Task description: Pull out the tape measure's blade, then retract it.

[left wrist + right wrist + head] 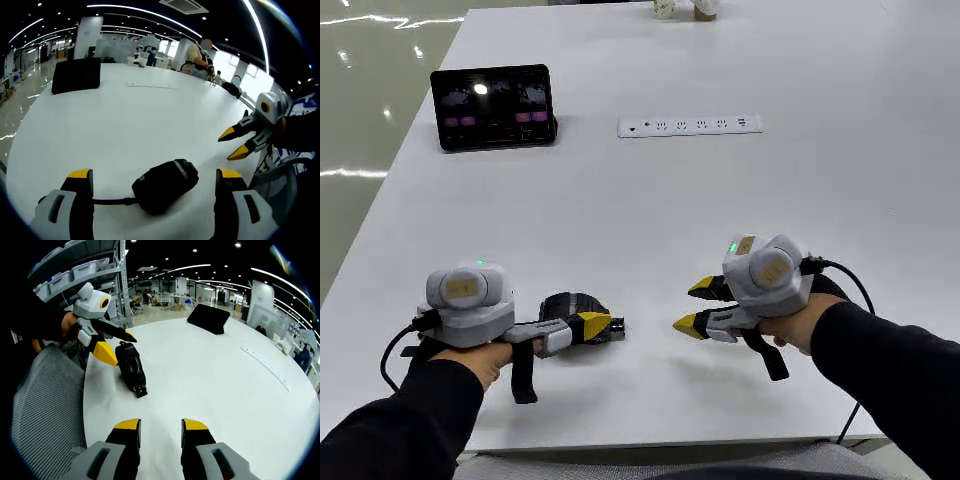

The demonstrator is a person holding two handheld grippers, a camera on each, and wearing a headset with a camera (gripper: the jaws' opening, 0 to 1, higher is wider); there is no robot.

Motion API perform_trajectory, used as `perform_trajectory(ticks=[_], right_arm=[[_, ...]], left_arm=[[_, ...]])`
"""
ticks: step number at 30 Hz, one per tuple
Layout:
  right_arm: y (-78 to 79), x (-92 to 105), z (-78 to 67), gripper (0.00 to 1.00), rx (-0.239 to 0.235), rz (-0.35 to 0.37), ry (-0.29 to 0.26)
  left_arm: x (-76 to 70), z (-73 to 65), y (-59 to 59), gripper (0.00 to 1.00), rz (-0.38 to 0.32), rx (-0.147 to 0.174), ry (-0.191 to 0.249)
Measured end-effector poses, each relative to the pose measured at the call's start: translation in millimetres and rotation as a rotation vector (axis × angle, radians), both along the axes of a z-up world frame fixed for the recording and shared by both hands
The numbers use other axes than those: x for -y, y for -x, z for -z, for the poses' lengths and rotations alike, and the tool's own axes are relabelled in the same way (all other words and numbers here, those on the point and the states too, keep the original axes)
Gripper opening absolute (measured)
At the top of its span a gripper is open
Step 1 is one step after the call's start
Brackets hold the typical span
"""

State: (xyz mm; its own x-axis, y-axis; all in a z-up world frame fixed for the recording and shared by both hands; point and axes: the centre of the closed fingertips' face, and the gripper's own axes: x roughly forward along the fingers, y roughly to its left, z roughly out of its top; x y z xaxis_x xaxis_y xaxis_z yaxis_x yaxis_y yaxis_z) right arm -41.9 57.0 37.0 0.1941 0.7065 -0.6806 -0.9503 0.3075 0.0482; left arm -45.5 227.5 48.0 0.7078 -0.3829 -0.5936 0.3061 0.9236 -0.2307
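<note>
A black tape measure (pixel 568 303) lies on the white table (pixel 650 210) near the front edge, its blade not drawn out. My left gripper (pixel 582 315) straddles it with the jaws wide apart. In the left gripper view the tape measure (pixel 165 185) sits between the yellow fingertips (pixel 80 175), touching neither, with a short black strap trailing to the left. My right gripper (pixel 695 306) hovers open a short way to its right, tips pointing at it, holding nothing. The right gripper view shows the tape measure (pixel 131 365) ahead, beside the left gripper (pixel 112 347).
A dark tablet (pixel 492 105) stands at the back left and a white power strip (pixel 690 125) lies at the back centre. A mesh chair (pixel 45 405) sits off the table's near edge. Bare tabletop stretches between the grippers and the strip.
</note>
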Motion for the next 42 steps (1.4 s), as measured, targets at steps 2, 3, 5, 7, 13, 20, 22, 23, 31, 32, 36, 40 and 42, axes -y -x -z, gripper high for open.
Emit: perform_trajectory(ticks=[2, 3, 5, 7, 13, 20, 22, 23, 31, 32, 36, 40, 42], right_arm=[[-1.2, 7.8, -2.6, 0.31, 0.003, 0.019, -0.010], [-2.3, 11.3, -3.6, 0.32, 0.008, 0.028, -0.013], [-2.2, 19.0, -2.3, 0.33, 0.004, 0.041, -0.006], [-1.1, 30.3, -0.4, 0.35, 0.001, 0.052, 0.004], [-0.4, 57.8, 1.3, 0.43, -0.010, 0.098, 0.023], [-1.8, 90.4, 2.5, 0.51, -0.014, 0.149, 0.035], [-0.4, 100.6, 2.7, 0.54, -0.003, 0.149, 0.044], [-0.3, 105.1, 2.7, 0.56, -0.003, 0.152, 0.046], [4.2, 140.1, 1.0, 0.69, -0.017, 0.208, 0.039], [4.1, 144.7, 0.1, 0.71, -0.016, 0.217, 0.034], [7.4, 157.9, -2.2, 0.75, -0.010, 0.219, 0.036], [10.0, 173.4, -1.7, 0.78, 0.007, 0.202, 0.067], [8.6, 181.6, -2.3, 0.80, 0.007, 0.210, 0.072]], left_arm=[[-1.2, -3.1, 1.9, 0.99, 0.038, 0.015, -0.028], [-2.2, -3.2, 3.8, 0.99, 0.050, 0.010, -0.041], [0.8, -4.4, 8.5, 0.99, 0.090, -0.001, -0.037], [12.9, -7.0, 18.3, 0.99, 0.173, -0.025, 0.024], [5.7, -7.7, 25.7, 0.99, 0.266, -0.001, -0.054], [-14.5, -7.5, 30.7, 0.99, 0.289, 0.007, -0.086], [-21.1, -6.1, 33.8, 0.99, 0.297, -0.003, -0.101], [-24.0, -6.3, 34.9, 0.99, 0.298, -0.004, -0.103], [-45.4, -2.9, 46.7, 0.99, 0.292, -0.052, -0.105], [-47.8, -3.2, 47.5, 0.99, 0.291, -0.052, -0.108], [-55.6, -7.0, 48.8, 0.99, 0.286, -0.051, -0.119], [-64.3, -11.0, 48.2, 0.99, 0.274, -0.046, -0.128], [-67.2, -12.4, 49.5, 0.99, 0.278, -0.044, -0.133]])
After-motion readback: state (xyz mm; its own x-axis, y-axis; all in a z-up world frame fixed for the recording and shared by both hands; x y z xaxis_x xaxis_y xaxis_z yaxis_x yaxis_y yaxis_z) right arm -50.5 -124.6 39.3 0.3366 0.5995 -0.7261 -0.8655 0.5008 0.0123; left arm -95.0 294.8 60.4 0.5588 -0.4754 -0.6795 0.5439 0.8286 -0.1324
